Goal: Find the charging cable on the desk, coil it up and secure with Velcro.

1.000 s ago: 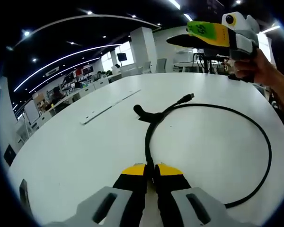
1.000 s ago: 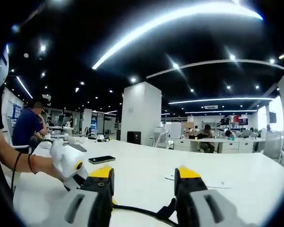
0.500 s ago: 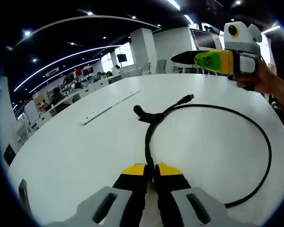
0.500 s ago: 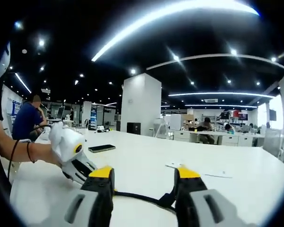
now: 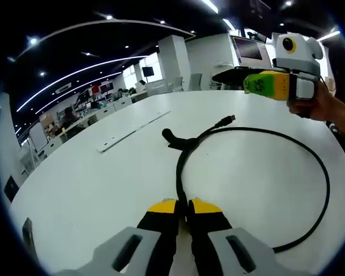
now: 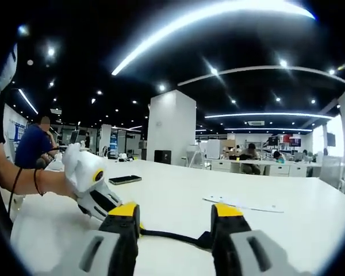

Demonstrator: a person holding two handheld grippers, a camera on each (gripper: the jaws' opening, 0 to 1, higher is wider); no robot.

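Left gripper view has the black charging cable [image 5: 325,190] looped on the white worktop [image 5: 103,190], one end pinched in my left gripper [image 5: 184,208], anchoring it for coiling. My right gripper [image 6: 175,214] hovers, fingers spread, above the Velcro strap [image 5: 175,138]. Open-plan office beyond.

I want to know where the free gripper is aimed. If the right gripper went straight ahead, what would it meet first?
Probably the black cable lying across between its open jaws on the white desk; depth is unclear.

Black cable [image 5: 310,155] on white desk [image 5: 103,184], yellow-tipped claws
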